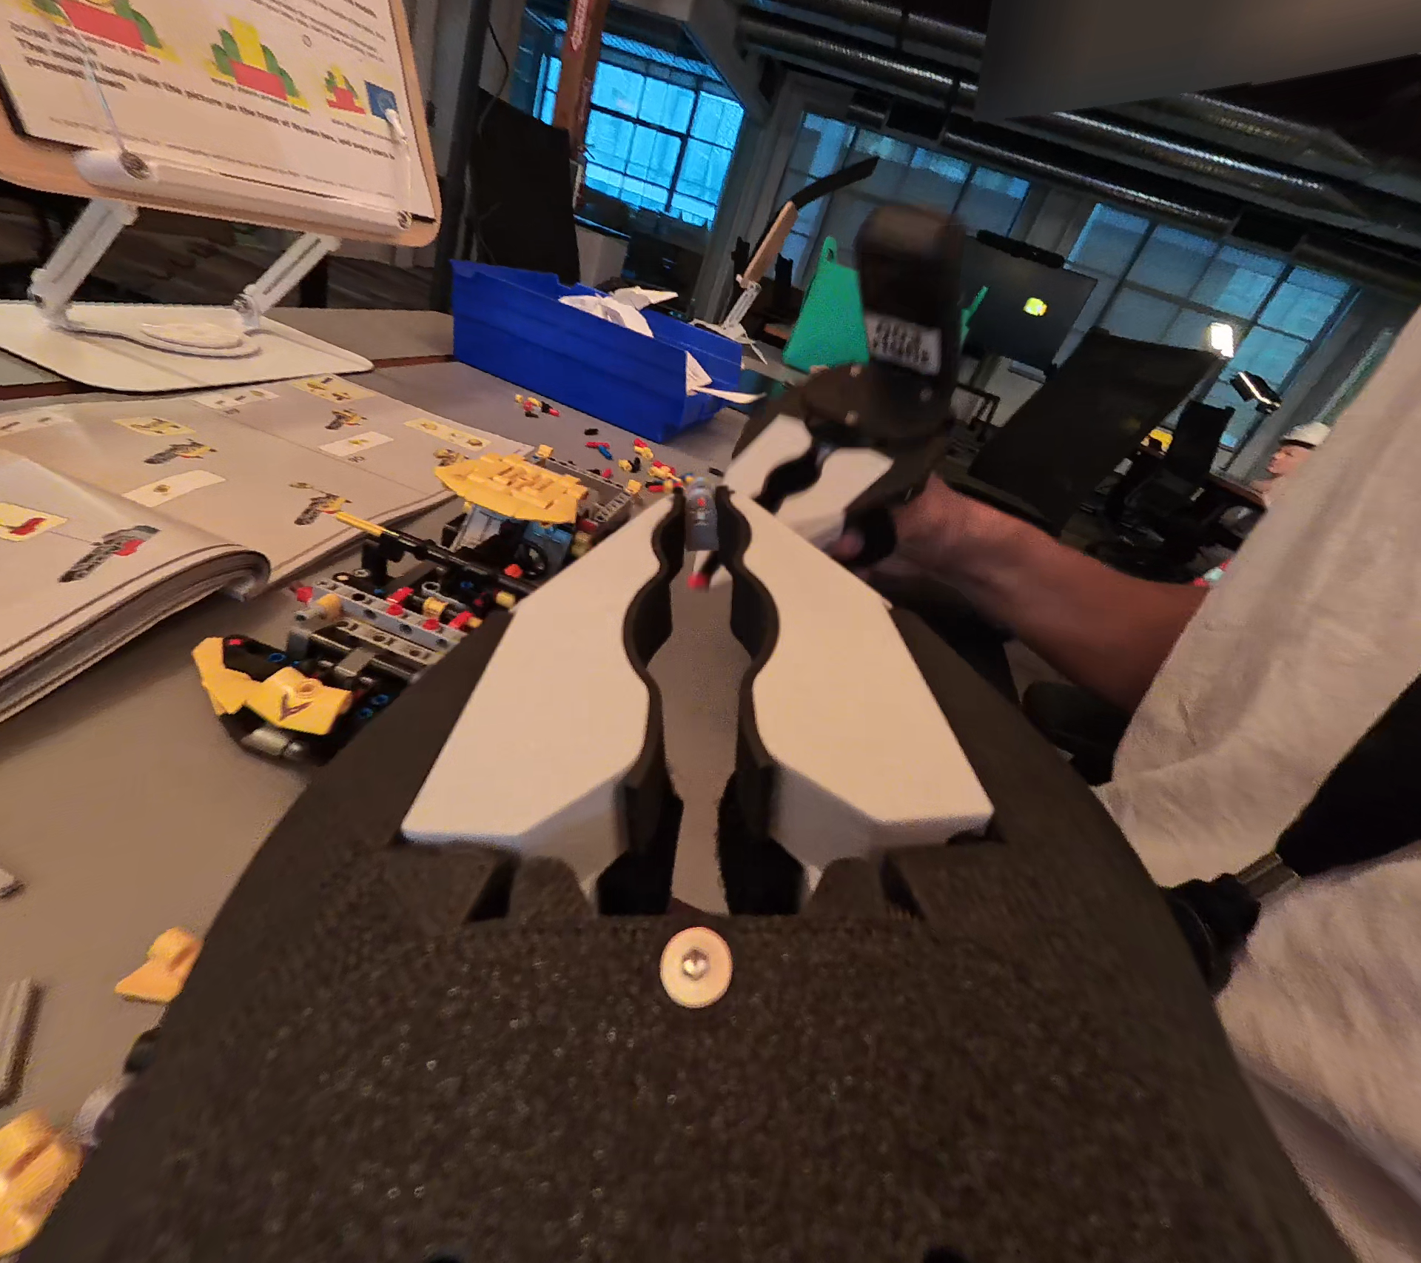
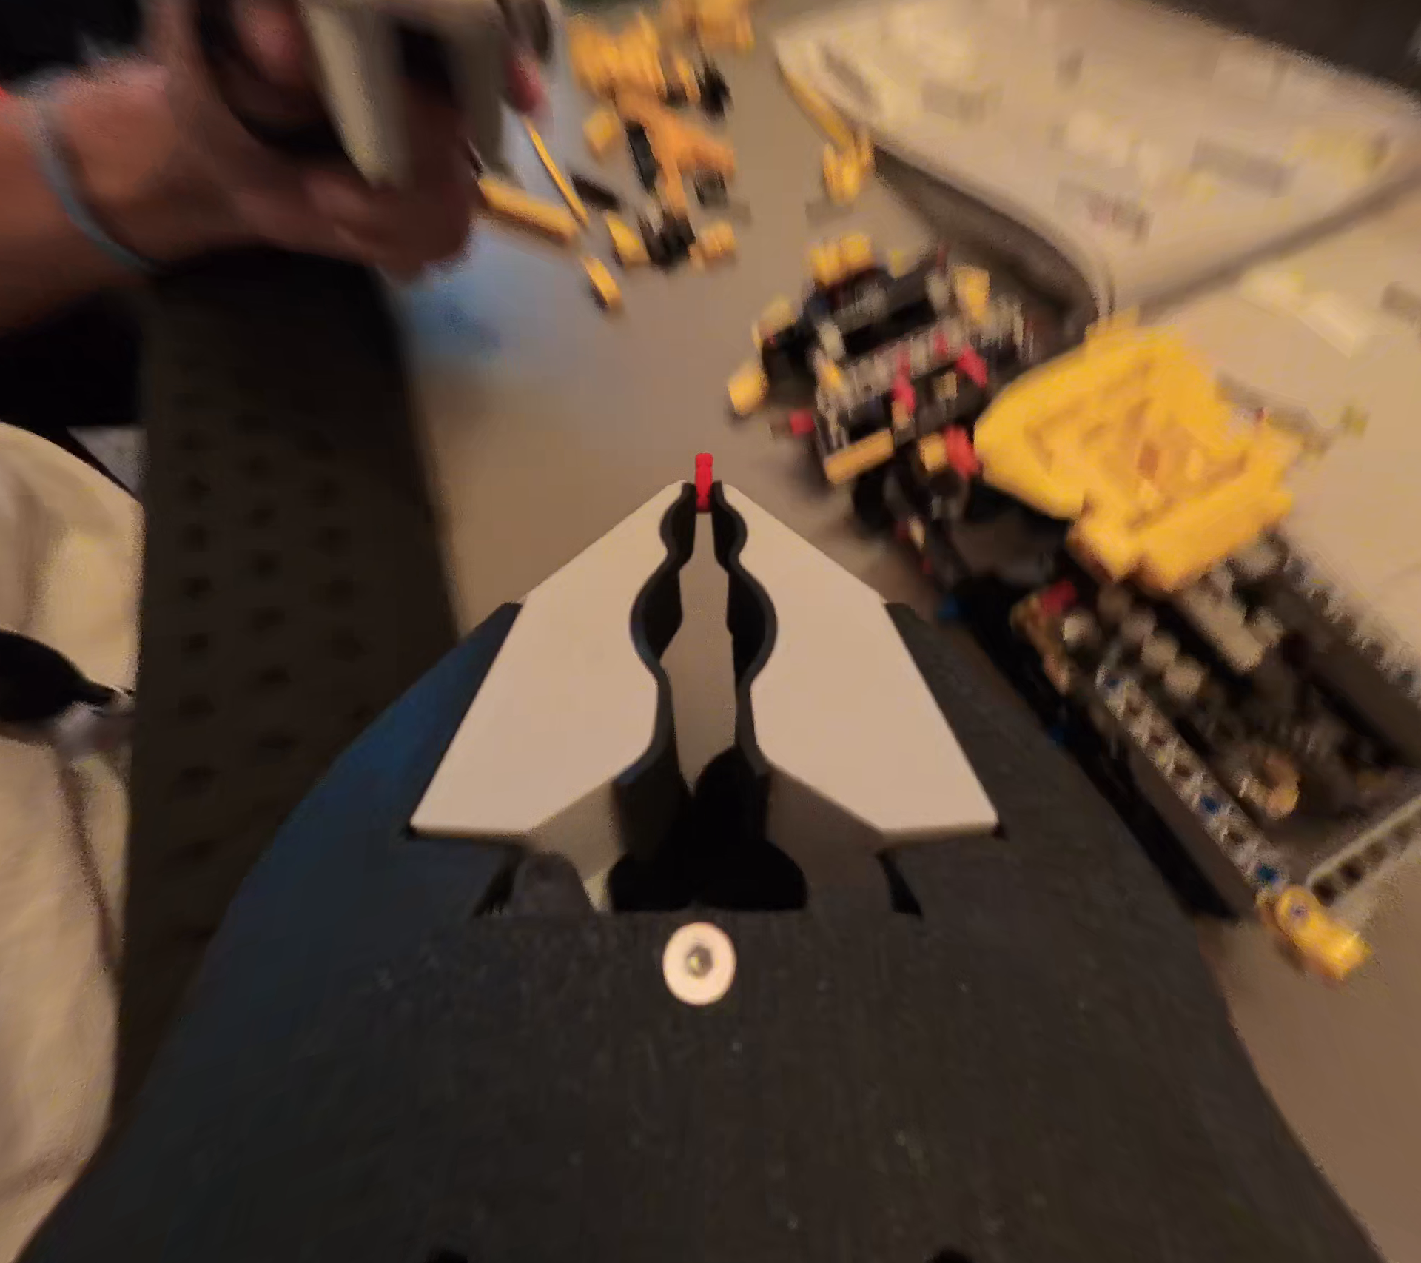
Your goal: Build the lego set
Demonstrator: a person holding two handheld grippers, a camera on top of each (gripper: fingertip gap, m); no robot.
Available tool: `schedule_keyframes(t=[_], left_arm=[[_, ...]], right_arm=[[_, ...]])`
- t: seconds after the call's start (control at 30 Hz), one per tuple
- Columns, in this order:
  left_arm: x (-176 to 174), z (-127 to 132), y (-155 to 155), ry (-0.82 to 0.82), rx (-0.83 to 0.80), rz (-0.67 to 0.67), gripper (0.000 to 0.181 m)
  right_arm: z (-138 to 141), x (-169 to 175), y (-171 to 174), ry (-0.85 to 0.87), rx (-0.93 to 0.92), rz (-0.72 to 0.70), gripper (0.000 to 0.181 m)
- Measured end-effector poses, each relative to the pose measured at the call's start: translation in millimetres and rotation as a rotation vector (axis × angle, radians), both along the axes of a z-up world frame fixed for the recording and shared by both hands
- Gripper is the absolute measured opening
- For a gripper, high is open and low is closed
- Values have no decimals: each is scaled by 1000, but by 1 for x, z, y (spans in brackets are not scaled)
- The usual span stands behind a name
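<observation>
My left gripper (image 1: 701, 518) is shut on a small grey Lego piece (image 1: 701, 526). A thin black axle with a red tip (image 1: 698, 580) hangs below that piece, between the fingers. My right gripper (image 2: 703, 495) is shut on a small red pin (image 2: 703, 474) that sticks out past its fingertips. In the left wrist view the right gripper (image 1: 769, 495) is just behind my left fingertips, held by a hand (image 1: 961, 534). The half-built yellow and black Lego vehicle (image 1: 430, 580) lies on the table left of my left gripper. It shows blurred in the right wrist view (image 2: 1000, 426).
An open instruction booklet (image 1: 154, 518) lies at the left. A sheet on a white stand (image 1: 200, 18) is behind it. A blue bin (image 1: 584, 364) stands at the back, with small loose pieces (image 1: 615, 449) in front of it. Yellow parts (image 1: 158, 964) lie near the front left. Spacing between my two grippers at the tips: around 10 cm.
</observation>
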State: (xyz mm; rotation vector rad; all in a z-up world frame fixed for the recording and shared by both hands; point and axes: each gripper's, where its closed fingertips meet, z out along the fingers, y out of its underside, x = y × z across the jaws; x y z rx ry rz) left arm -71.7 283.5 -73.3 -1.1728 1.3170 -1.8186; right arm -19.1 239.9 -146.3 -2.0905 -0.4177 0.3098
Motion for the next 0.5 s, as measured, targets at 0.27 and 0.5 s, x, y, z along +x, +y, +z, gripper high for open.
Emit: schedule_keyframes(t=[0.27, 0.5], left_arm=[[-10, 16, -14, -55, -132, -153, 7], [-18, 25, -14, -107, -150, -193, 7]], right_arm=[[81, -49, 18, -321, 311, 192, 3], [89, -60, 28, -377, 329, 220, 3]])
